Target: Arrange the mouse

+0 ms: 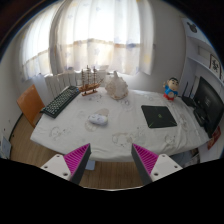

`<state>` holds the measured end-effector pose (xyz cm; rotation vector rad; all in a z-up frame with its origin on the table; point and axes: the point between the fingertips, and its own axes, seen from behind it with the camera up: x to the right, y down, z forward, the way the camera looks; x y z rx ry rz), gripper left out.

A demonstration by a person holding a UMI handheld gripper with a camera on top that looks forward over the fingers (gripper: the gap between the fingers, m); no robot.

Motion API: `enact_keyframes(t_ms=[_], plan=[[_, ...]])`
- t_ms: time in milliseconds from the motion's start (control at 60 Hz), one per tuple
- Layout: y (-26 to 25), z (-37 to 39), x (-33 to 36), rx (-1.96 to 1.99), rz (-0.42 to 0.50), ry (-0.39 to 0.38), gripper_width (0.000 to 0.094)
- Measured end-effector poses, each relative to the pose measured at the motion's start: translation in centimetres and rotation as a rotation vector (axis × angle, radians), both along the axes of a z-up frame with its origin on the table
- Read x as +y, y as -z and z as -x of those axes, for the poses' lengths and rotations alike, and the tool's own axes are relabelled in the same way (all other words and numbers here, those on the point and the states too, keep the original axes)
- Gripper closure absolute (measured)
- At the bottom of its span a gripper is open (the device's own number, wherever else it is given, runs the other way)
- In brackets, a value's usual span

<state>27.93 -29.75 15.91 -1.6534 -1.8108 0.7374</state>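
Tabletop (120,140), white, seen from above and from some way back, set before a curtained window. Mouse (97,119), pale, lying alone near the middle of the tabletop, slightly toward its left half, well ahead of the tongs and apart from everything else. Mouse mat (158,117), dark and square, toward the right side, nothing on it. Keyboard (60,101), dark, lying at an angle along the left edge. Small wooden rack (90,80) and a pale bundled object (117,87) by the far edge; its nature cannot be told. Monitor (207,103) at the right edge, with a small bright figure (171,88) near the far right corner. Tongs (111,158) wide open, holding nothing, both pink pads hanging off the near edge of the tabletop. Risks, as judged: the mouse is pale on a pale surface and low in profile, so a closing grip may land off-centre and skid it aside; a long approach from this far back could come down too steeply and strike the tabletop; carrying it toward the mat could brush the monitor if swung wide.
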Motion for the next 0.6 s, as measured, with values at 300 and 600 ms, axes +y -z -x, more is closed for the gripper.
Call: enact_keyframes(t_ms=[300, 600], plan=[[2.6, 4.3, -6.5, 0.075, 0.012, -0.037, 0.0082], [8.9, 9.9, -7.5, 0.130, -0.019, -0.006, 0.0084]])
